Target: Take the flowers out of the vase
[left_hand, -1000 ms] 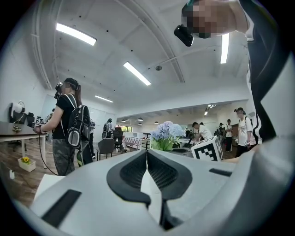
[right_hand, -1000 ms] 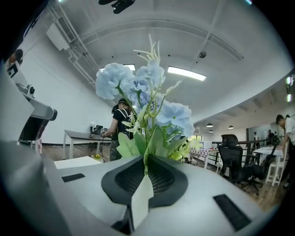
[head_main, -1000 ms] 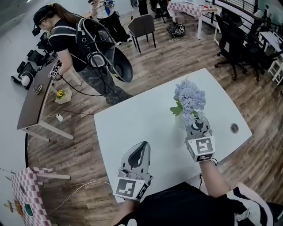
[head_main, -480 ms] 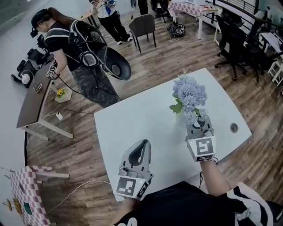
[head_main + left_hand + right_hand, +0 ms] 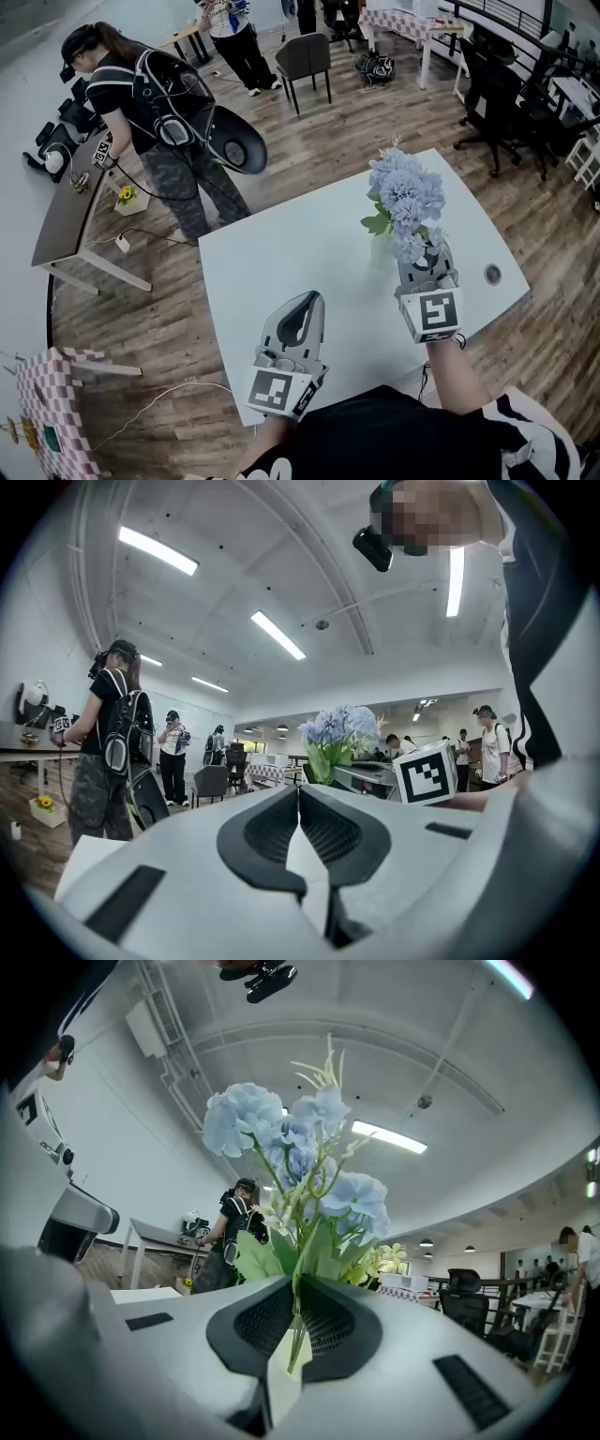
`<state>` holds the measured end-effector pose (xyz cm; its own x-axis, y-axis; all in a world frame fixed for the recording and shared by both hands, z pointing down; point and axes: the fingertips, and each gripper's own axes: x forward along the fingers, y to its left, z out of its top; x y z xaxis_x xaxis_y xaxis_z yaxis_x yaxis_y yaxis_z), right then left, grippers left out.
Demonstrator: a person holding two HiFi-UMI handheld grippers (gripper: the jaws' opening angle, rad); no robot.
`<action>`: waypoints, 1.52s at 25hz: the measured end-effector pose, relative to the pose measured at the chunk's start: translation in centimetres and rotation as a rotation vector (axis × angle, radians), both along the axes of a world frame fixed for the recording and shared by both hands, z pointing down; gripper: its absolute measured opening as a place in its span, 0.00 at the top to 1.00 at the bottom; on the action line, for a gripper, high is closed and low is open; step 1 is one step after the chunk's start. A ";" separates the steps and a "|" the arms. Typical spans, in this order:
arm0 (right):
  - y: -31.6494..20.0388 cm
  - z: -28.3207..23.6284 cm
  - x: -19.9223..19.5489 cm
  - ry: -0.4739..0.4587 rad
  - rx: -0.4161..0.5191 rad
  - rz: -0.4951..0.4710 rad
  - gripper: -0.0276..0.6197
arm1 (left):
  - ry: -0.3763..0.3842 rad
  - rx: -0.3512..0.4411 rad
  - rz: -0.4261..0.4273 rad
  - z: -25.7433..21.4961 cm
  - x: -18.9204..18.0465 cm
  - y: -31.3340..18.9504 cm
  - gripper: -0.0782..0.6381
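Up a little since the earlier frame: the right gripper (image 5: 424,253) and the bunch of pale blue artificial hydrangea flowers with green leaves (image 5: 405,192) both sit higher in the head view. The person in a dark top with a backpack (image 5: 141,103) has also shifted further left by the grey side desk (image 5: 66,206).

Right gripper's fingers are pinched on the thin green stems (image 5: 298,1326), which run straight up between the black ribbed pads in the right gripper view, with blooms and leaves fanning out just above the fingertips. The gripper points level, and its marker cube faces the head camera.

The flowers are at the far right part of the white rounded counter (image 5: 281,262), held above it. A pale vase (image 5: 381,251) is only faintly visible under the lowest leaves, just left of the right gripper. Cannot tell whether the stem ends are still inside it.

The left gripper (image 5: 307,300) hangs over the near edge of the counter, well apart from the flowers. Its fingers are pressed together with nothing between them, and in the left gripper view the tips meet.

A small round grey grommet (image 5: 492,275) sits in the counter near its right edge. A grey chair (image 5: 305,56) stands on the wooden plank floor (image 5: 356,131) beyond.
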<state>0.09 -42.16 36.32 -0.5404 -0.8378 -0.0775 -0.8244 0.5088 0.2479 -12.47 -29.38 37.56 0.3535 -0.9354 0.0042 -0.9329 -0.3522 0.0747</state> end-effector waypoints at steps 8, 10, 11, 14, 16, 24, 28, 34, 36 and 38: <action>1.1 -2.1 -0.7 0.002 0.032 -0.012 0.91 | -0.006 0.004 0.017 -0.2 -0.1 0.5 0.88; 0.9 -2.8 -0.5 0.002 0.038 -0.014 0.91 | -0.002 0.012 0.017 -0.6 0.2 0.2 0.88; 0.8 -2.9 -0.4 0.008 0.039 -0.011 0.91 | 0.004 0.016 0.016 -0.7 0.2 0.1 0.88; 0.9 -3.5 -0.5 0.010 0.068 -0.018 0.92 | 0.019 0.022 0.013 -0.8 0.1 0.0 0.88; 1.2 -3.8 -0.4 0.007 0.077 -0.020 0.92 | 0.022 0.028 0.013 -0.8 0.1 0.1 0.88; 2.2 -5.8 0.2 0.001 0.093 -0.009 0.92 | 0.051 0.026 0.014 -1.1 0.5 0.4 0.88; 2.7 -6.0 0.2 0.019 0.086 0.013 0.92 | 0.052 0.040 0.027 -1.3 0.2 0.7 0.88; 3.7 -8.0 -0.5 -0.029 0.138 -0.006 0.92 | 0.059 0.049 0.038 -1.5 0.1 0.8 0.88; 3.9 -8.5 -0.3 -0.033 0.143 -0.002 0.92 | 0.071 0.067 0.045 -1.9 0.4 0.7 0.88; 4.2 -9.3 0.0 -0.051 0.149 -0.008 0.92 | 0.073 0.056 0.051 -1.9 1.0 0.7 0.88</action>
<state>0.12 -37.92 27.03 -0.5391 -0.8108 -0.2278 -0.8339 0.4761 0.2791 -11.52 -28.73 35.63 0.3983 -0.9142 -0.0747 -0.9064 -0.4048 0.1206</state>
